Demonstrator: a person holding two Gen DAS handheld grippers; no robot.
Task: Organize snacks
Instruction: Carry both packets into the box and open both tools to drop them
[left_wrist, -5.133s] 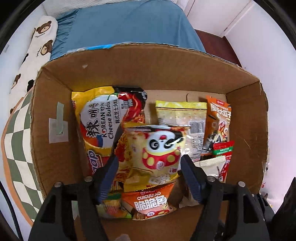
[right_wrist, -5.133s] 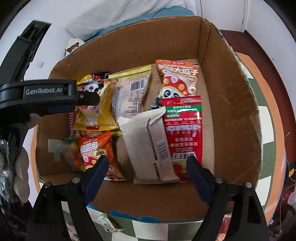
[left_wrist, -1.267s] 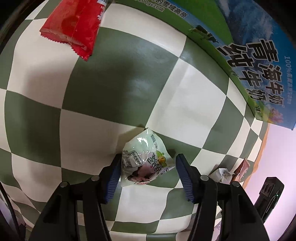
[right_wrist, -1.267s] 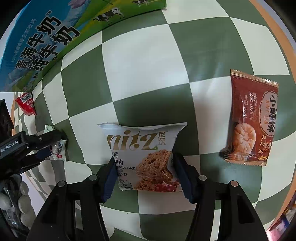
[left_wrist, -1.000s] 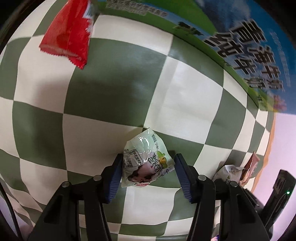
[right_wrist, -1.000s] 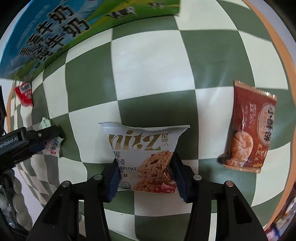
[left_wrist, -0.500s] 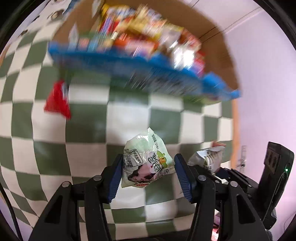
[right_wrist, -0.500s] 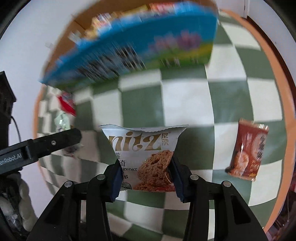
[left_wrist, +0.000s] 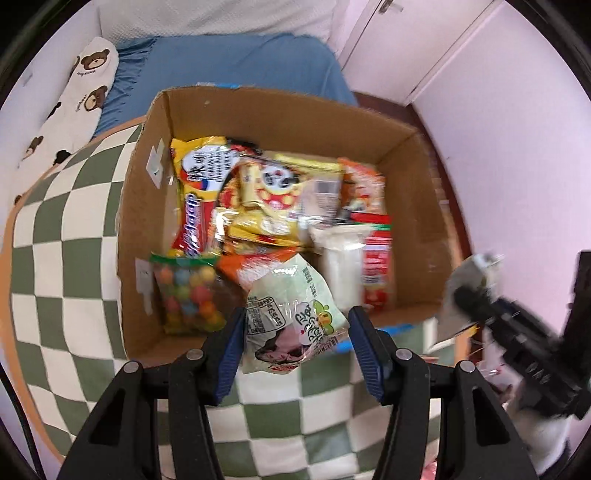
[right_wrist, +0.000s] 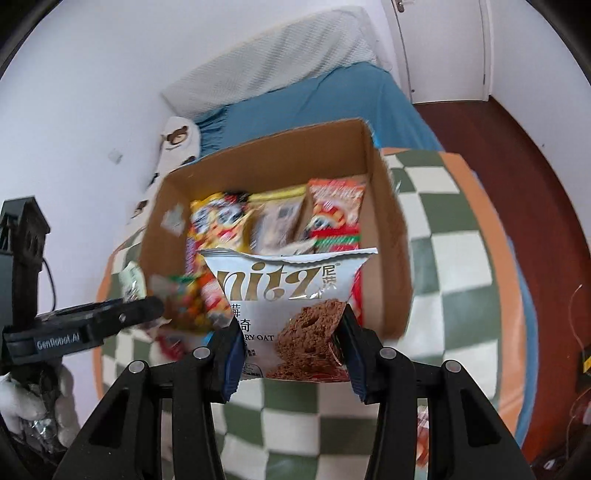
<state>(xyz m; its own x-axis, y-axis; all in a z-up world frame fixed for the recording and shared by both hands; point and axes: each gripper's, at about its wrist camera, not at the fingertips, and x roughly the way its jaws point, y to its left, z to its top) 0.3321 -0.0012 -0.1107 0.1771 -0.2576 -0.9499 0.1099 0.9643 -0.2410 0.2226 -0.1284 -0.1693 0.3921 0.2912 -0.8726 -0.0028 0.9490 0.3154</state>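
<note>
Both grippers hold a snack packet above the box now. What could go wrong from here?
The left gripper pinches the green packet only at its lower part, so it may slip. The box is already crowded, so the white cookie packet in the right gripper may land on others or slide off. The grippers are close and might collide.

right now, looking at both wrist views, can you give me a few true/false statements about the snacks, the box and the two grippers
1. The left gripper holds a pale green packet. True.
2. The right gripper is empty. False: it is shut on a white nitz oat biscuit bag.
3. The cardboard box already has snacks in it. True.
4. A bag of coloured candy balls lies in the box's near left corner. True.
5. The box stands on a bare wooden floor. False: it stands on a green and white checked mat.
6. Flaps close the box. False: its top is open.
</note>
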